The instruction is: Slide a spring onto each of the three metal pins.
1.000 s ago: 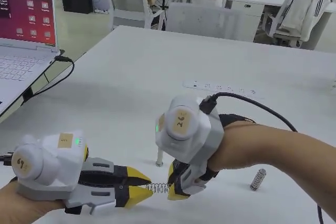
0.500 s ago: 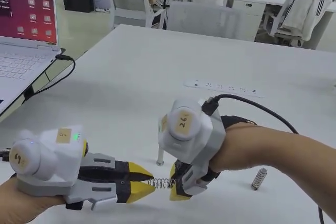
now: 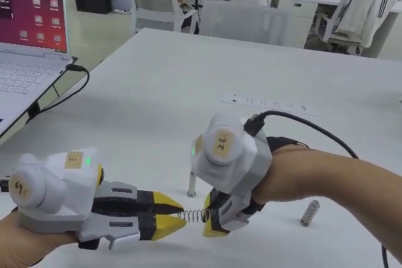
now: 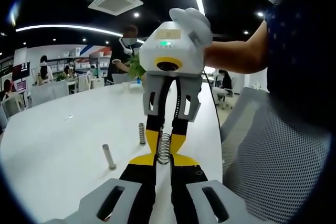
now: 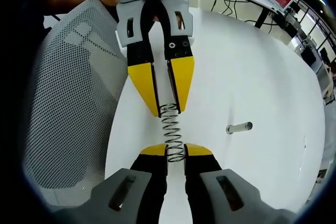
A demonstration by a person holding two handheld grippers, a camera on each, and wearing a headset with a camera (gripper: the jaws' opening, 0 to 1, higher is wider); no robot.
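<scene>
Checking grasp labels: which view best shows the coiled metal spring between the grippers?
Right gripper view: the coiled metal spring runs unobstructed from left gripper to right gripper, coils distinct. Left gripper view foreshortens it; head view shows it tiny.

shiny wire spring (image 5: 172, 134), dull metal pin (image 5: 239, 127), seemingly matt white tabletop (image 3: 188, 80).

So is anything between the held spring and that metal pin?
No, nothing visible. The left gripper and right gripper pinch the spring; just bare table lies between it and the upright pin.
</scene>
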